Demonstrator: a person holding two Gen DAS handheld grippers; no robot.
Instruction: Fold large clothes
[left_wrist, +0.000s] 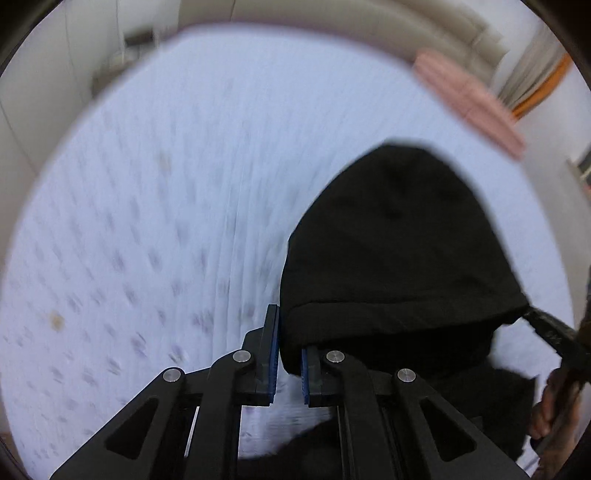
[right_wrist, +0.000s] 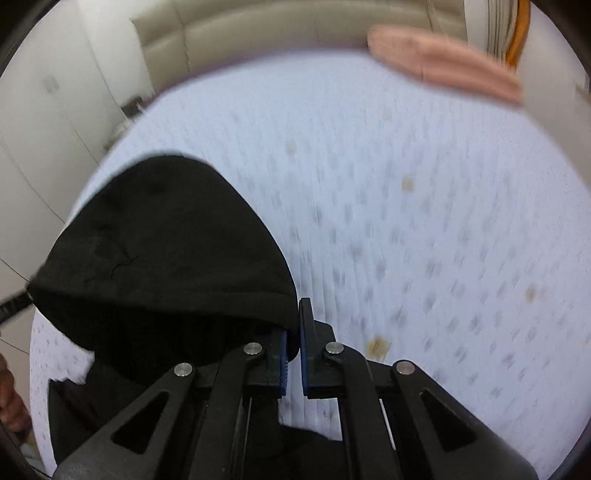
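Left wrist view shows our left gripper (left_wrist: 290, 354) angled down over a pale patterned bedsheet (left_wrist: 147, 221), its blue pads (left_wrist: 273, 354) drawn close together with the edge of a black hoodie (left_wrist: 399, 240) pinched between them near the hood's opening. The hood spreads flat on the sheet ahead and to the right. A pink cloth (left_wrist: 469, 99) lies at the far edge, blurred. Right wrist view shows our right gripper (right_wrist: 293, 354) pointing down too, its jaws narrow and nipping the hoodie (right_wrist: 166, 251) at the other side of the hood opening. The sheet (right_wrist: 424, 240) carries a few brownish spots, and the pink cloth (right_wrist: 443, 70) sits far off.
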